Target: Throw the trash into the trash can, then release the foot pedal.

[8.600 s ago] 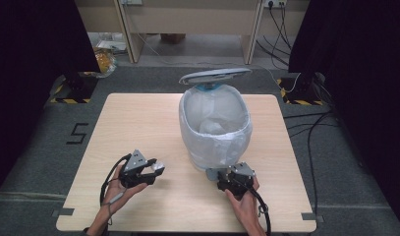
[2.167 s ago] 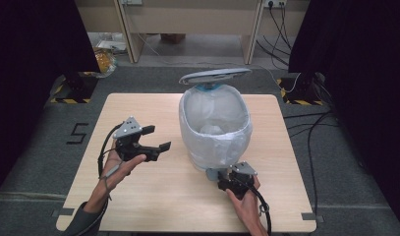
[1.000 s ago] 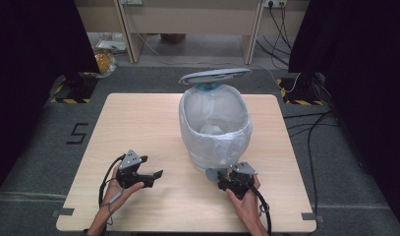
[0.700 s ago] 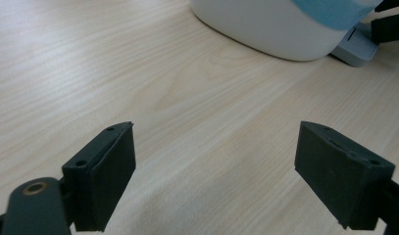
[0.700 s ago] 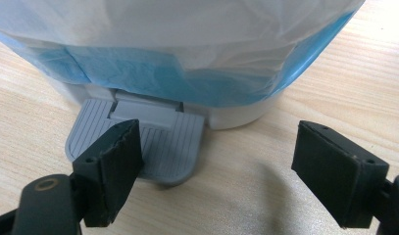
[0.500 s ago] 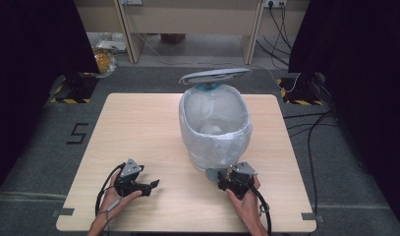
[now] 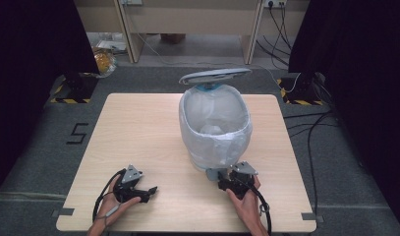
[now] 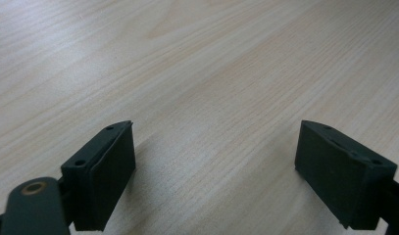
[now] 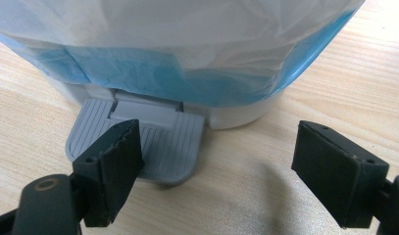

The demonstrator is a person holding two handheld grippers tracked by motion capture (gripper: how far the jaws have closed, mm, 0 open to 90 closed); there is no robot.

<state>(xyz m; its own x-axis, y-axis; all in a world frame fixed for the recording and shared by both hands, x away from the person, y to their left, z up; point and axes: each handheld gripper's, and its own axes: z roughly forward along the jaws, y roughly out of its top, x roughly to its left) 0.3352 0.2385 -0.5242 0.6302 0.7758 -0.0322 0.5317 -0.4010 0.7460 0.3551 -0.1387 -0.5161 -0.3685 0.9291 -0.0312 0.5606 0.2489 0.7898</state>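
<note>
The left gripper [image 7: 147, 190] rests low at the near left of the wooden table [image 7: 138, 132], held by the person's left hand [image 7: 114, 202]. In the left gripper view its jaws stand wide apart with only bare wood grain between them, holding nothing. The right gripper [image 7: 226, 180], in the right hand [image 7: 244, 201], sits at the near side of a pedal bin [image 7: 214, 125]. Its jaws are also spread wide and empty; in the right gripper view one jaw lies over the edge of the grey ribbed foot pedal [image 9: 158, 142], though contact cannot be told. The bin stands right of the table's centre, lined with a translucent bag [image 9: 197, 44], its lid [image 7: 214, 75] raised. The table stands on grey carpet [image 7: 50, 128] marked with a "5" [image 7: 77, 133]; cables [image 7: 310, 128] trail at the right.
</note>
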